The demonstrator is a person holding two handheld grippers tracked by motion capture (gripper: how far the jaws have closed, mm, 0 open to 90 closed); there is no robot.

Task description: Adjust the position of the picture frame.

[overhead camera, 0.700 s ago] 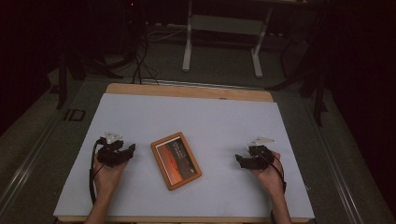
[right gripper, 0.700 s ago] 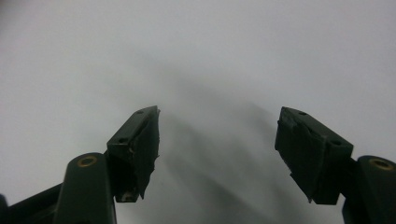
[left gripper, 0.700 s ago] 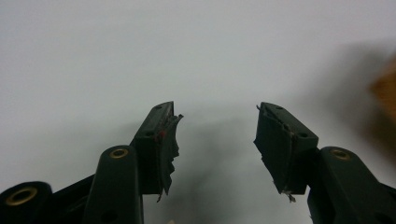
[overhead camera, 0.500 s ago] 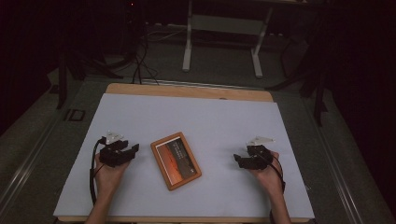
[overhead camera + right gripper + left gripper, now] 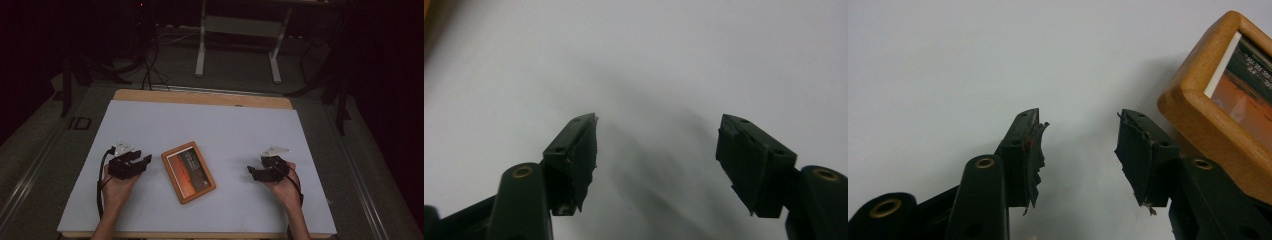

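A wooden-framed picture (image 5: 188,171) with an orange image lies flat and slanted near the middle of the white table (image 5: 210,125). To its left, a hand holds my left gripper (image 5: 145,160), open and pointing at the frame's left side. In the left gripper view the jaws of that gripper (image 5: 1080,122) stand apart over bare table, and the frame's rounded corner (image 5: 1198,120) lies just beyond the right jaw, apart from it. My right gripper (image 5: 251,172) is to the right of the frame with a gap between them. It (image 5: 656,125) is open wide with nothing between its jaws.
The table's wooden back edge (image 5: 200,97) borders a dark floor. A metal stand (image 5: 235,45) and cables (image 5: 150,65) sit behind it. White surface extends in front of and behind the frame.
The right gripper has edged slightly left toward the frame. The left gripper and the frame have stayed put.
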